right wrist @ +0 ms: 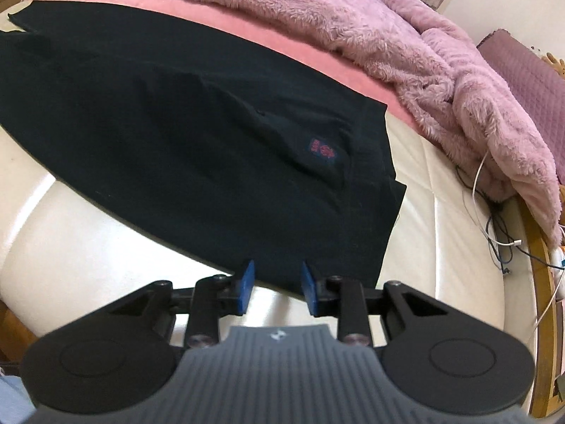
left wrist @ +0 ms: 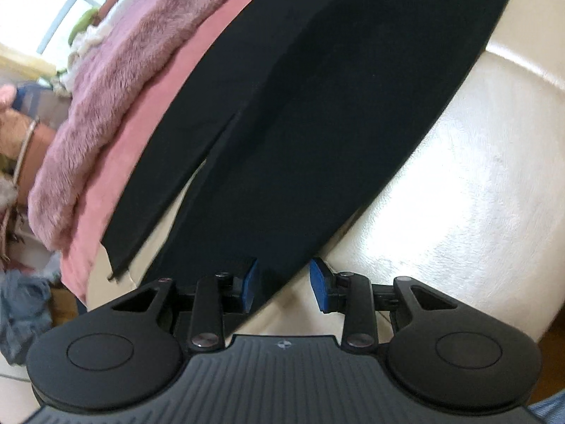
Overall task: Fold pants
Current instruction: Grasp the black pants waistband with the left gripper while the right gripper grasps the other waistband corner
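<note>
Black pants point(left wrist: 317, 106) lie flat on a cream padded surface point(left wrist: 459, 194), the two legs parting into a narrow gap toward the hems. My left gripper point(left wrist: 284, 282) sits at the near leg's hem corner; its blue pads point(left wrist: 319, 282) stand apart, with the cloth's tip between them and a gap showing on the right side. In the right wrist view the pants point(right wrist: 176, 134) show a small red logo point(right wrist: 323, 150) near the waistband. My right gripper point(right wrist: 277, 284) is at the near edge of the waist end, pads point(right wrist: 247, 284) apart with the cloth's edge between them.
A fluffy pink blanket point(right wrist: 388, 53) and a pink sheet point(left wrist: 141, 123) lie just beyond the pants. Cables point(right wrist: 494, 219) trail by the wooden frame point(right wrist: 543, 300) at the right. Clothes and clutter point(left wrist: 24, 311) sit past the surface's left end.
</note>
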Motion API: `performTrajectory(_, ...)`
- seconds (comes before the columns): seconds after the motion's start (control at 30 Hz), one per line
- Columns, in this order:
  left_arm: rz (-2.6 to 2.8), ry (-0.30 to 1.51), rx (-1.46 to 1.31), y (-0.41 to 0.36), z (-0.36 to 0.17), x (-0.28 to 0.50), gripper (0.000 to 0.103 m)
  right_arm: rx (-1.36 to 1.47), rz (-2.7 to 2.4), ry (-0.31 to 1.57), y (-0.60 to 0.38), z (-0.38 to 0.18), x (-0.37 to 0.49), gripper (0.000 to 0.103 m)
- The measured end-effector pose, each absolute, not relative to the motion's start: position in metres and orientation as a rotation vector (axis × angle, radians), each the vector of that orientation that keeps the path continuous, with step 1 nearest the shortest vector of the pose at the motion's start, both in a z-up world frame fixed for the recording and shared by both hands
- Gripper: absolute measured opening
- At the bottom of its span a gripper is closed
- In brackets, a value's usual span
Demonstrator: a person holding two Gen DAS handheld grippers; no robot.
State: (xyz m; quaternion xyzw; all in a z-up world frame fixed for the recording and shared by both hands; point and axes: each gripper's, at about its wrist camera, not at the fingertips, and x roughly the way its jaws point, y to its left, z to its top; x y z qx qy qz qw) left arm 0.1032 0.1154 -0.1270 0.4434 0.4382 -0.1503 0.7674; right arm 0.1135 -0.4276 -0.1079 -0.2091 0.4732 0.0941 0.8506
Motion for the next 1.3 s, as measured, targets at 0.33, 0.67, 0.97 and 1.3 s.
performTrajectory(0.33,-0.328,0.983,1.046,0.096,-0.14,0.1,0.001,-0.605,0.281,1.018,-0.43,-0.114,0.116,0.032)
performTrajectory(0.67,-0.16,0.953,0.89,0.098,-0.12,0.115,0.0,-0.982,0.513,1.055,-0.419,-0.133,0.116,0.032)
performTrajectory(0.97,-0.038,0.89,0.73,0.097,-0.088,0.132,0.0,-1.017,0.497,0.994,-0.413,-0.125,0.114,0.0)
performTrajectory(1.3,0.061,0.789,0.71,0.096,-0.042,0.194,0.0,-0.853,0.294,0.809,-0.418,-0.047,0.181,0.0)
